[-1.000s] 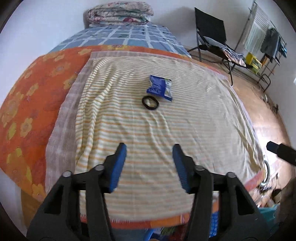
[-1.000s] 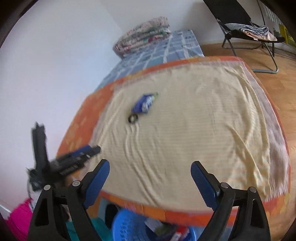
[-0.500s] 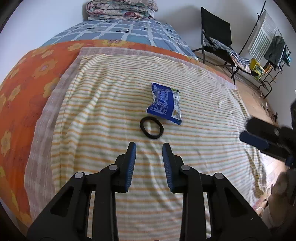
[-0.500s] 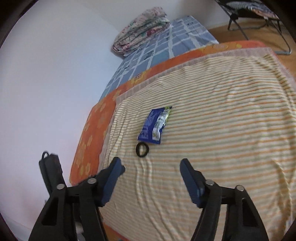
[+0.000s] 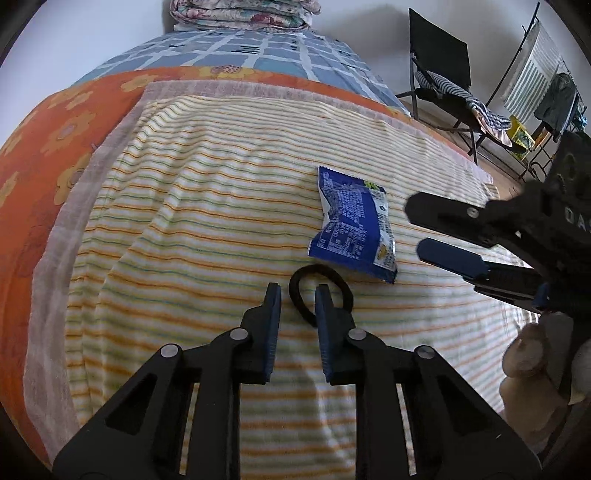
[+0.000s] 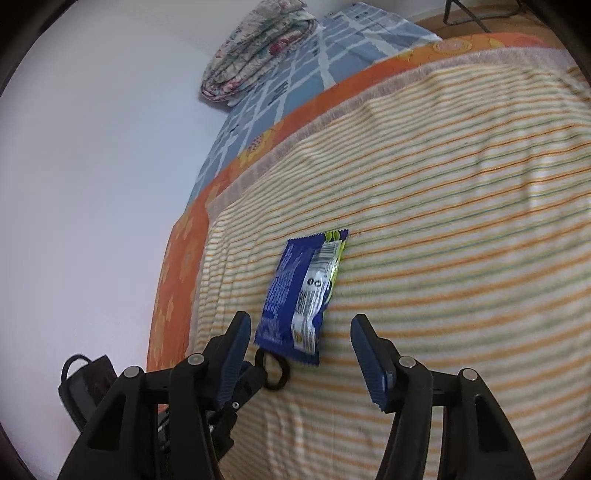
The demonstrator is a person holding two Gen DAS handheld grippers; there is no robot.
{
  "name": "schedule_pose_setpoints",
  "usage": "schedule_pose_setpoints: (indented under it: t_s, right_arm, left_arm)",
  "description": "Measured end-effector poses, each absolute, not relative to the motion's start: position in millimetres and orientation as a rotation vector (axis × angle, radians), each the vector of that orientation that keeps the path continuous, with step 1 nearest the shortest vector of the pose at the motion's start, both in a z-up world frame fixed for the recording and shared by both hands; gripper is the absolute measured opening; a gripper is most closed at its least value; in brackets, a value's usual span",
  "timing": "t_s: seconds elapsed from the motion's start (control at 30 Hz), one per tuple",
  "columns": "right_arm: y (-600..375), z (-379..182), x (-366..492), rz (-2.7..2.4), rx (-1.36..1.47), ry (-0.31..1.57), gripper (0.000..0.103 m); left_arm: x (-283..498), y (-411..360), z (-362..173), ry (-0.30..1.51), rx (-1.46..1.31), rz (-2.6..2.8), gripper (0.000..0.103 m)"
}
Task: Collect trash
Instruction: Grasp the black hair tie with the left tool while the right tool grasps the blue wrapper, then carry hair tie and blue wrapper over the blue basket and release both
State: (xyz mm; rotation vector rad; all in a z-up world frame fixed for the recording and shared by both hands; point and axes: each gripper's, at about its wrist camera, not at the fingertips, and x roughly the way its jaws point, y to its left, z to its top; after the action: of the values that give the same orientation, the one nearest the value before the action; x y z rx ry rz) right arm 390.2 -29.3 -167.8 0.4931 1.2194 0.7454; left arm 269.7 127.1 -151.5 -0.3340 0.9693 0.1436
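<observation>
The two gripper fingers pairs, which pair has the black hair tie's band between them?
The left gripper: its closing fingers straddle one side of the black hair tie. The right gripper, spread wider and also closing, flanks the blue wrapper instead.

A striped sheet (image 5: 207,229) covers an orange flowered blanket (image 5: 44,147); folded quilts (image 5: 240,14) lie beyond, a black chair (image 5: 443,81) alongside.

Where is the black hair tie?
The black hair tie lies on the striped blanket, just below the blue wrapper, at the left gripper's tips.
</observation>
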Motion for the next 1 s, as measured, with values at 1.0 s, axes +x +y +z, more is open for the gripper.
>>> schedule_pose_setpoints:
  t_s: [1.0]
  right_arm:
    - [66,-159,385,0.535,-0.213,1.115,0.057]
  left_arm:
    - [228,174,-141,0.912,-0.350,0.208,0.003]
